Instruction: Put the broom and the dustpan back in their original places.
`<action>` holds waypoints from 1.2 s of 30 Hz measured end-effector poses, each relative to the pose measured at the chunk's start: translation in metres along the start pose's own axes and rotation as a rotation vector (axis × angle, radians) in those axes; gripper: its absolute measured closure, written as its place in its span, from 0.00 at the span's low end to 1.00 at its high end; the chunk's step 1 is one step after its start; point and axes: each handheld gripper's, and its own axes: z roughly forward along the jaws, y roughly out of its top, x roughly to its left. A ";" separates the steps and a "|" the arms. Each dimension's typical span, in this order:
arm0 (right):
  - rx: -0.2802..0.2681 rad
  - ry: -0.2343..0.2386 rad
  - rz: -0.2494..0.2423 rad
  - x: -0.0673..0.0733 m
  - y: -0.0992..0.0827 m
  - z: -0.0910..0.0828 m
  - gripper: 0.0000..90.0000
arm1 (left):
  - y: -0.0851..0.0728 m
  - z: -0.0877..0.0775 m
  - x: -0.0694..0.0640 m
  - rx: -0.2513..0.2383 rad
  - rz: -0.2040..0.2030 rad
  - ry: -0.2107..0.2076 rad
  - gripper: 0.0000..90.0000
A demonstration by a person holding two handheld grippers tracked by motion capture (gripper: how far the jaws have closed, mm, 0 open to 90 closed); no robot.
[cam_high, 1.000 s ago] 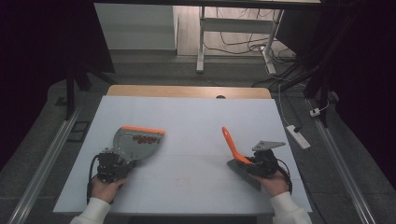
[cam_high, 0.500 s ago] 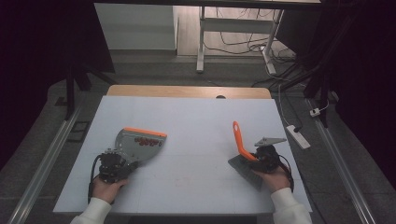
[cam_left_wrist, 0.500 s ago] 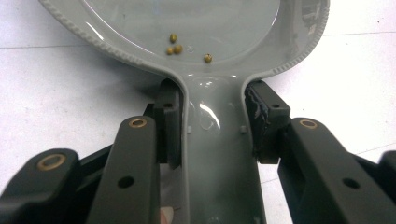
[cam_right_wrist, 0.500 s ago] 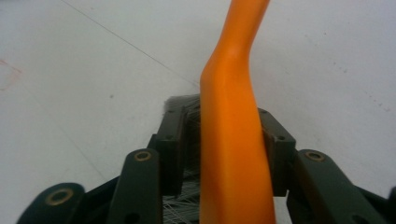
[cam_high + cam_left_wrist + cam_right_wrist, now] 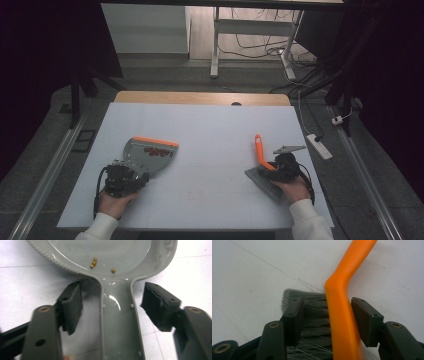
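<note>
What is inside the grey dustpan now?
In the left gripper view, four small yellowish grains lie in the grey dustpan. In the high view, reddish marks show in its pan; what they are is unclear. The front part is cut off.

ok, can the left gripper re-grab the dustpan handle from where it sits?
Probably yes. The left gripper has just been opening, and the dustpan handle lies between the jaws with a gap on each side. Nothing blocks it.

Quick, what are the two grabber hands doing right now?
Left gripper: open, jaws just spread apart, off the grey dustpan handle between them.
Right gripper: open, jaws just spread, the orange brush handle loose between them.
</note>
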 end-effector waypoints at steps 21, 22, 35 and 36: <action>-0.068 -0.048 -0.066 0.009 -0.001 -0.015 0.48 | 0.000 -0.030 -0.002 -0.061 0.220 -0.021 0.30; -0.070 -0.045 -0.078 0.011 -0.001 -0.015 0.48 | 0.000 -0.029 -0.003 -0.062 0.230 -0.027 0.30; -0.078 -0.010 -0.164 0.033 -0.001 -0.016 0.49 | 0.009 -0.022 -0.023 -0.075 0.348 -0.117 0.31; -0.078 -0.006 -0.165 0.034 -0.002 -0.016 0.49 | 0.010 -0.021 -0.025 -0.073 0.356 -0.129 0.31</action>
